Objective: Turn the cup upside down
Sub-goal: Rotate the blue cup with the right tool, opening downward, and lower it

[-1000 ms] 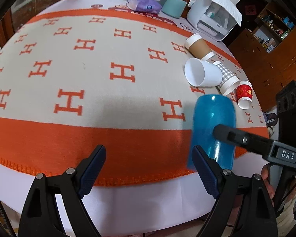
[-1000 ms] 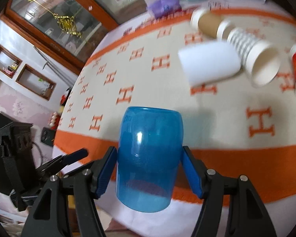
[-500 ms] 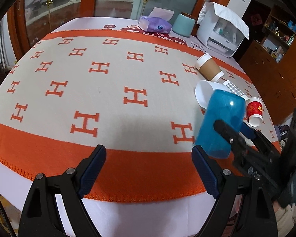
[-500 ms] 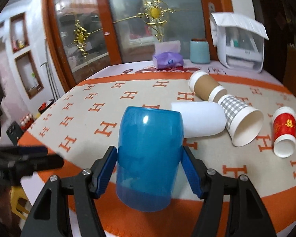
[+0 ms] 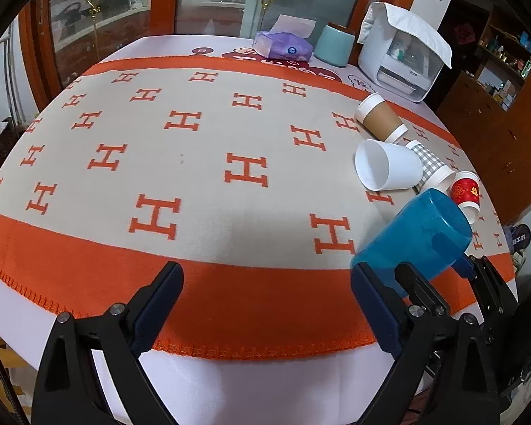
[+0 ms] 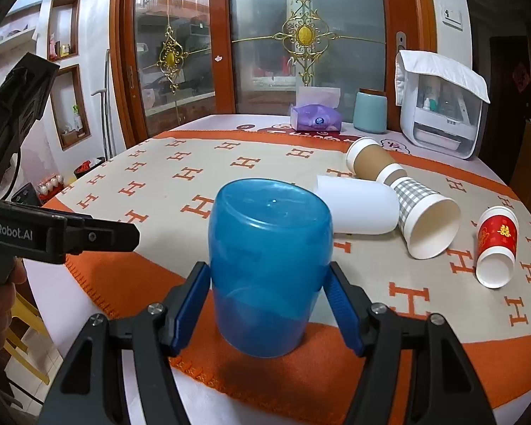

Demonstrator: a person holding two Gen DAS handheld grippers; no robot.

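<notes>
A translucent blue plastic cup [image 6: 269, 265] is held between the two blue pads of my right gripper [image 6: 267, 304]. Its closed base faces up and its mouth faces down, just above the orange border of the tablecloth. In the left wrist view the same cup [image 5: 414, 244] shows tilted at the right, with the right gripper's fingers behind it. My left gripper [image 5: 265, 304] is open and empty, near the table's front edge, left of the cup. Whether the cup's rim touches the cloth is unclear.
Several paper cups lie on their sides to the right: a white one [image 6: 357, 209], a brown one [image 6: 371, 163], a checked one [image 6: 424, 219] and a red one [image 6: 495, 244]. A tissue pack [image 6: 315, 117], a teal canister [image 6: 370, 111] and a white appliance [image 6: 442, 109] stand at the back.
My right gripper has tilted up with the blue cup, so the cup now stands base-up, nearer the cloth. My left gripper has drawn back and risen slightly, still open.
</notes>
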